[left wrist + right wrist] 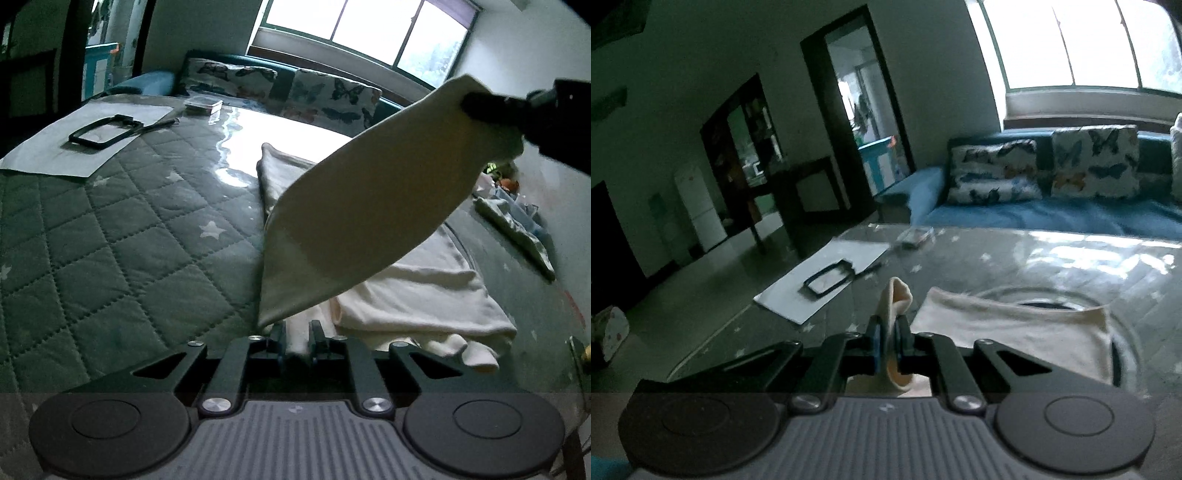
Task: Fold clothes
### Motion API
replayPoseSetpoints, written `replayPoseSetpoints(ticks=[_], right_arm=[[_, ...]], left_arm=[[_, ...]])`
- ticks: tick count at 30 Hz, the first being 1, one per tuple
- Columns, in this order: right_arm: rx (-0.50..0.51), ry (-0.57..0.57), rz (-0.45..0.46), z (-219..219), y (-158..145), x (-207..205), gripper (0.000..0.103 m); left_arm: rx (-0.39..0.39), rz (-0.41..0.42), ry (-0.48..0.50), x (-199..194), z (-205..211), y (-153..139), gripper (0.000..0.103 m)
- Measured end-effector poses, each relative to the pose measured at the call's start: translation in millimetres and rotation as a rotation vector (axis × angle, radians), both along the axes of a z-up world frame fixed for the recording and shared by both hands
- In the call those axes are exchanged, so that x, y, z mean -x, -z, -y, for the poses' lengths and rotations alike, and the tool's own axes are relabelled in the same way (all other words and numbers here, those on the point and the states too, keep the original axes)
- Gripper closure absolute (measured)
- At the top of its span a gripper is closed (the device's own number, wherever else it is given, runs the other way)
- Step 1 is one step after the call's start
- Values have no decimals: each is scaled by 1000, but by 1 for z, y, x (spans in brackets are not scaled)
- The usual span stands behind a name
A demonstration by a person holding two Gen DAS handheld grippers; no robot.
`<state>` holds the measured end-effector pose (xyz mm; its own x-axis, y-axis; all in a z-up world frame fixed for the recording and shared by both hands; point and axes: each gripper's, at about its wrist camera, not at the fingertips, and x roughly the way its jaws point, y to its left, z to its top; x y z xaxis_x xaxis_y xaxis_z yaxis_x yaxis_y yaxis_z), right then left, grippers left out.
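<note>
While a cream-white cotton garment (369, 206) is lifted off the grey quilted, star-patterned table cover (122, 251), one edge of it is pinched between the nearly closed jaws of the left gripper (297, 338), with only the thickness of the cloth left between them. From that grip the fabric is stretched upward and to the right as a taut band, and its far corner is held by the right gripper (480, 105), seen there as a dark shape high to the right. The remainder of the garment is left lying crumpled on the cover just ahead and to the right of the left gripper.

In the right wrist view, a folded edge of the garment (895, 299) is clamped between the blue-padded jaws of the right gripper (888, 345), which are closed tightly on it. More of the cloth is spread flat ahead and to the right. Further ahead to the left, a black rectangular frame (829, 278) is seen resting on a white sheet of paper (798, 299). Beyond the table, butterfly-print cushions (997, 171) are propped on a blue sofa (1052, 218).
</note>
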<state>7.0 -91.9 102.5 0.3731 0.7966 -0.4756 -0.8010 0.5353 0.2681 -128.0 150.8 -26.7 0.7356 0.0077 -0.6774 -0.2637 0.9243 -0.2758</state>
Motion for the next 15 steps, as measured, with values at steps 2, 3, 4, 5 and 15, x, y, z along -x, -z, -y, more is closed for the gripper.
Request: replayPoseSetpoints(ticks=[2, 3, 4, 5, 15], right_arm=[[-5, 18, 18, 8, -5, 0, 96], [-3, 27, 28, 11, -7, 0, 96], [-1, 36, 38, 15, -8, 1, 96], [2, 50, 45, 19, -8, 0, 96], [100, 182, -65, 52, 44, -20, 96]], left_arm=[[-3, 2, 7, 1, 2, -1, 89], [-6, 4, 10, 1, 3, -2, 89], [-15, 6, 15, 2, 5, -3, 89], [-31, 7, 20, 2, 6, -3, 88], [-85, -26, 21, 2, 8, -1, 89]])
